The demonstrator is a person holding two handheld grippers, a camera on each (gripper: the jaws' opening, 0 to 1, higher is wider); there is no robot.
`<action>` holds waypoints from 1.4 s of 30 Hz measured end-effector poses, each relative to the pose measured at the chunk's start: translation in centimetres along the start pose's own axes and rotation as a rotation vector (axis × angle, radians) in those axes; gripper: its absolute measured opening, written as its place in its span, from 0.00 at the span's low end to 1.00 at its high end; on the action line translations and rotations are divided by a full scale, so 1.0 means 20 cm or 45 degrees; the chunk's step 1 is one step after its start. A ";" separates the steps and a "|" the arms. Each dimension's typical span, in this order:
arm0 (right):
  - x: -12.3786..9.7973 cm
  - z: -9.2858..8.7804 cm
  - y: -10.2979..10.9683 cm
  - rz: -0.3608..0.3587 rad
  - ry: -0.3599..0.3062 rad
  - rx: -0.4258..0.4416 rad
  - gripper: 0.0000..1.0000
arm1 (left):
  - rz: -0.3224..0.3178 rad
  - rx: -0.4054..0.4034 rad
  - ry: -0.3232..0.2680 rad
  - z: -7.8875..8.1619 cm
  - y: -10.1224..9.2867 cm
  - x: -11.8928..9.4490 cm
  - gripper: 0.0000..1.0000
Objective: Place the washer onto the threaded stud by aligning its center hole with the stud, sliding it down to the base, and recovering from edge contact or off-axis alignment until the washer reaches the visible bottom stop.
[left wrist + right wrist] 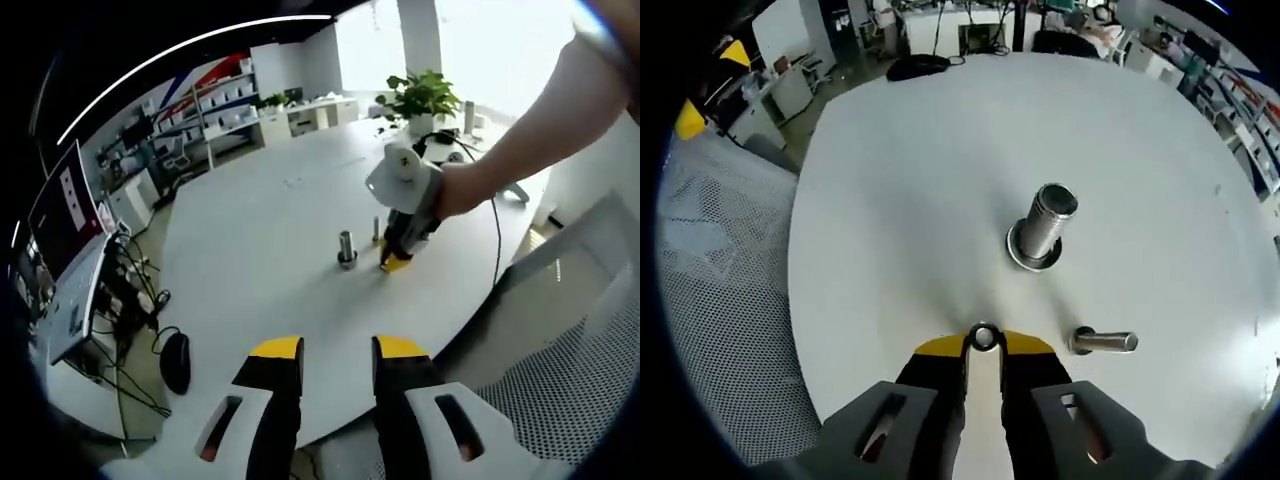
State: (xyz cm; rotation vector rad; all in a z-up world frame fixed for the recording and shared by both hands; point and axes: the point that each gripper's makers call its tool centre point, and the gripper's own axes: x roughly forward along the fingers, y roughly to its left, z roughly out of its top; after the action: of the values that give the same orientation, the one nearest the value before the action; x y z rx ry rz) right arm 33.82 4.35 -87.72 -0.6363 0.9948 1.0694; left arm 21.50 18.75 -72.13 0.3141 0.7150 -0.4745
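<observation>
A steel threaded stud (1047, 222) stands upright on its round base flange (1020, 255) on the white table (900, 200). My right gripper (984, 345) is shut on a small metal washer (984, 337), held between its yellow tips just short of the stud and to its left. In the left gripper view a hand holds the right gripper (393, 262) tip-down on the table, close to the right of the stud (347, 247). My left gripper (338, 350) hangs open over the near table edge with nothing between its fingers.
A smaller bolt (1103, 341) sits beside the stud, also visible as the bolt (376, 230). A black mouse (175, 362), cables and a monitor (65, 205) are at the left. A potted plant (420, 97) stands at the far edge. A mesh chair (570, 400) is at the right.
</observation>
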 end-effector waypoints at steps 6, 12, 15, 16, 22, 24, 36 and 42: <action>-0.05 -0.05 0.00 -0.005 -0.055 0.074 0.13 | -0.005 -0.004 -0.005 0.00 0.01 0.00 0.25; -0.13 -0.08 -0.09 -0.048 -0.112 0.170 0.13 | -0.020 0.003 0.013 -0.01 0.00 0.01 0.25; -0.19 -0.08 -0.15 -0.066 -0.142 0.194 0.13 | -0.032 0.012 0.025 -0.01 -0.01 0.02 0.25; -0.21 -0.07 -0.16 -0.069 -0.159 0.201 0.13 | -0.033 0.014 0.023 -0.01 -0.01 0.02 0.25; -0.32 0.00 -0.24 -0.125 -0.233 0.206 0.13 | -0.031 0.012 0.022 -0.02 -0.01 0.02 0.25; -0.34 0.04 -0.25 -0.129 -0.248 0.184 0.13 | -0.036 0.020 0.032 -0.02 -0.02 0.02 0.25; -0.31 0.12 -0.28 -0.134 -0.217 0.061 0.13 | -0.029 0.035 0.038 -0.03 -0.02 0.02 0.25; -0.31 0.12 -0.30 -0.136 -0.220 0.074 0.13 | -0.026 0.026 0.039 -0.03 -0.01 0.02 0.25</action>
State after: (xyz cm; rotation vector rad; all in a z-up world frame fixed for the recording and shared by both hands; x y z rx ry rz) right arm 39.40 1.56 -81.25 -0.5344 0.8298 0.9802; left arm 21.31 18.67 -72.82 0.3339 0.7443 -0.4977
